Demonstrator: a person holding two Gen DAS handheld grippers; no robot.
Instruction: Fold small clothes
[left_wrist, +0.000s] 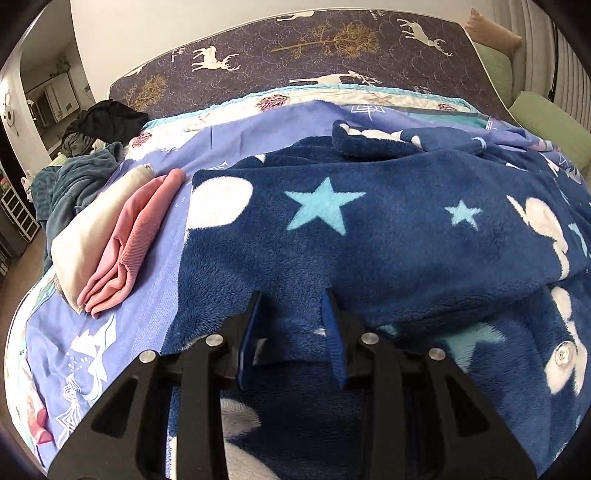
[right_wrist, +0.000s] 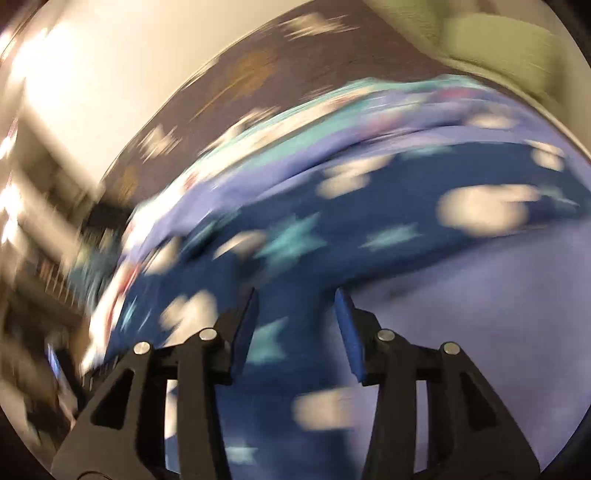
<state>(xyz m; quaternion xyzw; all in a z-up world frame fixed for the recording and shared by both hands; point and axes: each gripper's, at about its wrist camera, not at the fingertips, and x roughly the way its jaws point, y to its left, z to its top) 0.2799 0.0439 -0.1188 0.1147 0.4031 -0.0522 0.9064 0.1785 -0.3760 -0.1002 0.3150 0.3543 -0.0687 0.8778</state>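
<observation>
Left wrist view: left gripper (left_wrist: 291, 299) pinching a fold of the navy star fleece garment (left_wrist: 369, 229), spread across the lilac bedsheet (left_wrist: 147, 295). Folded pink cloth (left_wrist: 129, 240) lies left, apart.

Right wrist view, blurred: right gripper (right_wrist: 295, 295) part spread; fleece between the jaws, contact unclear.

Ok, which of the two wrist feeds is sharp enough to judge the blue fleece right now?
Left wrist view: sharp, evenly lit, only fisheye bending at the edges; the dark blue star-patterned fleece garment reads clearly. Right wrist view: heavy motion smear across fleece and room, only the right claw itself crisp.
</observation>
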